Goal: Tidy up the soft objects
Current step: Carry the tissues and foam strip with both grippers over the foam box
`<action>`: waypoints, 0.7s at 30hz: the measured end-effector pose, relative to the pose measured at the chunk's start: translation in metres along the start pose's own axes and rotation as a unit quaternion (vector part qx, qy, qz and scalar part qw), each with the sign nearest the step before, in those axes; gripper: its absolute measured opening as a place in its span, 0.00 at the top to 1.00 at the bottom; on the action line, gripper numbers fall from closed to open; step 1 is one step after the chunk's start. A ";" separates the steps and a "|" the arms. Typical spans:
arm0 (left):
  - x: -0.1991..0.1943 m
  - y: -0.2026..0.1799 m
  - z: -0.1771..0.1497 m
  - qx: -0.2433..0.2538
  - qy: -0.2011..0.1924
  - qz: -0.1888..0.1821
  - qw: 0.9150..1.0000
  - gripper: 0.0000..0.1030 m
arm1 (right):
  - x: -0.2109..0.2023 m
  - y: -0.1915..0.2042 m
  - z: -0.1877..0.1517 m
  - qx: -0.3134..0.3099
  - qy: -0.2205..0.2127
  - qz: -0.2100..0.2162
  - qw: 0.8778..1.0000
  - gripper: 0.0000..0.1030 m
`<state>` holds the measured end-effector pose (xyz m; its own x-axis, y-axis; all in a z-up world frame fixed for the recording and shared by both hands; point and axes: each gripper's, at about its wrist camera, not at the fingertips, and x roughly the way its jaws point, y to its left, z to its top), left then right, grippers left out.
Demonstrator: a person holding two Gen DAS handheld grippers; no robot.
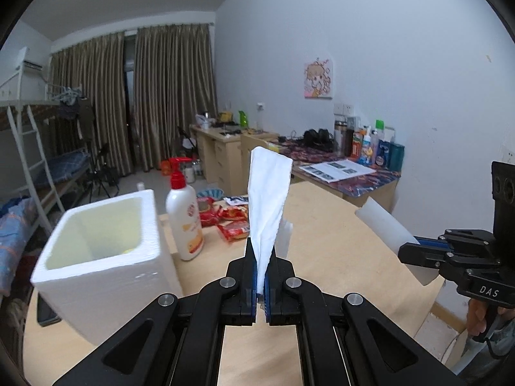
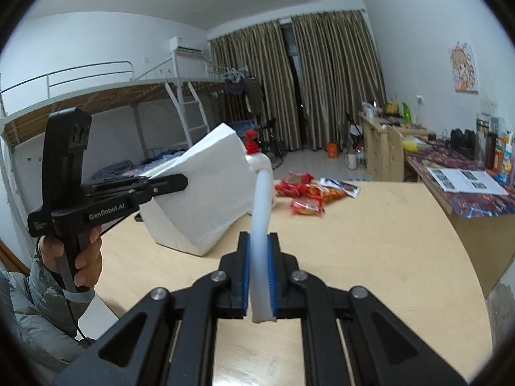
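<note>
My left gripper (image 1: 260, 254) is shut on a white folded tissue (image 1: 267, 199) that stands up from its jaws above the wooden table (image 1: 338, 251). It also shows in the right wrist view (image 2: 206, 199), held by the left gripper (image 2: 180, 181). My right gripper (image 2: 257, 244) is shut on a white foam sheet (image 2: 262, 212) seen edge-on. The same sheet (image 1: 386, 228) shows at the right of the left wrist view, held by the right gripper (image 1: 408, 251). A white foam box (image 1: 99, 257), open on top, stands on the table at the left.
A white lotion bottle with a red pump (image 1: 185, 212) stands beside the box. Red snack packets (image 1: 231, 218) lie farther back on the table. A cluttered desk (image 1: 347, 170) stands beyond, a bunk bed (image 2: 96, 103) at the left.
</note>
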<state>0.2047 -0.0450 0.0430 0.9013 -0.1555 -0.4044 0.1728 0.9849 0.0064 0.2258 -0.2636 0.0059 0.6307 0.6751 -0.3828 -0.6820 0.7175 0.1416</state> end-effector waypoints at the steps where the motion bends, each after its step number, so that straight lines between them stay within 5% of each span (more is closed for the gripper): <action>1: -0.004 0.001 0.000 -0.001 -0.002 0.006 1.000 0.97 | 0.000 0.003 0.001 -0.003 -0.003 0.004 1.000 0.88; 21: -0.111 0.069 -0.016 -0.044 -0.063 0.131 0.988 0.97 | 0.021 0.085 0.033 -0.050 -0.066 0.084 0.993 0.88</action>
<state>0.1100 0.0417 0.0733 0.9536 0.1039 -0.2826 -0.1042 0.9945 0.0139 0.1934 -0.1825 0.0396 0.5434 0.8053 -0.2372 -0.8108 0.5767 0.1004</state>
